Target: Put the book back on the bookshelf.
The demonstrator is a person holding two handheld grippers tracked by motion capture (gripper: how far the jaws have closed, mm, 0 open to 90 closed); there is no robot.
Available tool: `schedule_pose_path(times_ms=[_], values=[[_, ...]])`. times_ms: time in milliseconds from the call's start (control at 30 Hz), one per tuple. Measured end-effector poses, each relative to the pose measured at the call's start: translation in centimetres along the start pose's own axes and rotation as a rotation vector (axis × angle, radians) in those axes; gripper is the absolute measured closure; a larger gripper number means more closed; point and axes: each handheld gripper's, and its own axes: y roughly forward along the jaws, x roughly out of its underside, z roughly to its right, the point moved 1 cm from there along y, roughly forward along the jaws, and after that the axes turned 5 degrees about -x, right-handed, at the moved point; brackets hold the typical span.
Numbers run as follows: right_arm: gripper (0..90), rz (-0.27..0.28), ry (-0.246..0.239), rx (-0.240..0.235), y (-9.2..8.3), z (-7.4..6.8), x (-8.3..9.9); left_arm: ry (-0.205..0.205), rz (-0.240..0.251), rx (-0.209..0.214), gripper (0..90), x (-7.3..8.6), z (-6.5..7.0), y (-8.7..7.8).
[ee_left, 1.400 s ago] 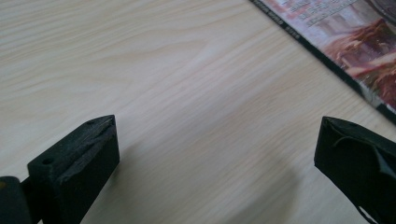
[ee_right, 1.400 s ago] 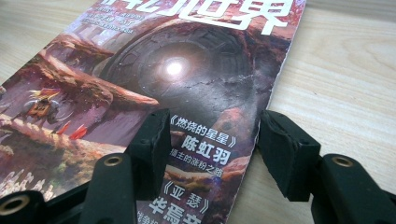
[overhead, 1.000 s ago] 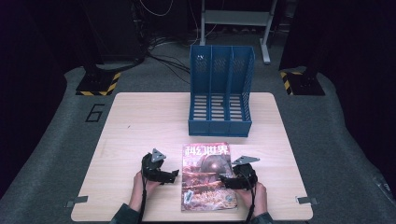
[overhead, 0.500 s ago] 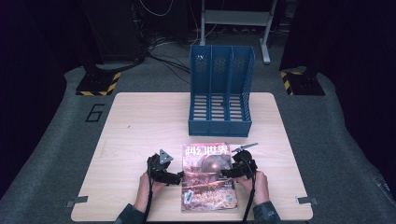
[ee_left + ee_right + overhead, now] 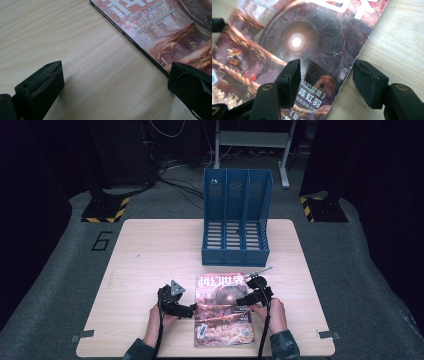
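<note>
A magazine (image 5: pixel 222 309) with a reddish science-fiction cover lies flat near the table's front edge. My left gripper (image 5: pixel 189 309) sits low at the magazine's left edge. In the left gripper view it (image 5: pixel 115 85) is open wide, one jaw over bare wood and the other at the dark spine of the magazine (image 5: pixel 170 30). My right gripper (image 5: pixel 246 300) is at the right edge. In the right gripper view it (image 5: pixel 328 80) is open and straddles the edge of the magazine (image 5: pixel 307 42), one jaw over the cover and one over the table.
A blue three-slot file rack (image 5: pixel 236 217) stands upright at the back middle of the wooden table (image 5: pixel 150 250), just beyond the magazine's top. Bare wood lies to the left and right. Dark floor, cables and stands surround the table.
Both grippers have closed in on the magazine from its two sides, and the right one has moved onto its right edge. The magazine has not moved.
</note>
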Motion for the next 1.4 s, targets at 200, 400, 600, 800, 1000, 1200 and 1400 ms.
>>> schedule_pose_path(times_ms=[200,400,600,800,1000,1200,1400], values=[[40.8,0.105,0.018,-0.116,-0.4,1.5,1.3,0.0,0.0,0.0,0.6,0.0,0.0,0.0],[42.1,0.206,0.029,-0.216,-0.8,2.1,2.8,-0.001,0.003,0.003,0.8,0.0,0.0,0.0],[42.4,0.287,0.044,-0.3,-1.3,2.4,3.4,0.008,-0.007,0.006,0.9,0.0,0.0,-0.1],[41.8,0.37,0.016,-0.347,-1.7,2.2,2.7,0.009,-0.005,0.009,1.4,0.0,-0.1,-0.1],[42.3,0.337,0.013,-0.311,-1.0,1.7,1.3,0.011,0.002,0.013,1.9,0.0,-0.1,-0.1],[41.6,0.268,0.039,-0.286,0.5,2.0,-0.1,0.021,-0.003,0.024,2.9,0.0,-0.1,-0.1],[41.0,0.268,0.023,-0.3,1.4,2.0,-1.1,0.024,-0.003,0.024,2.9,0.0,-0.1,-0.1]])
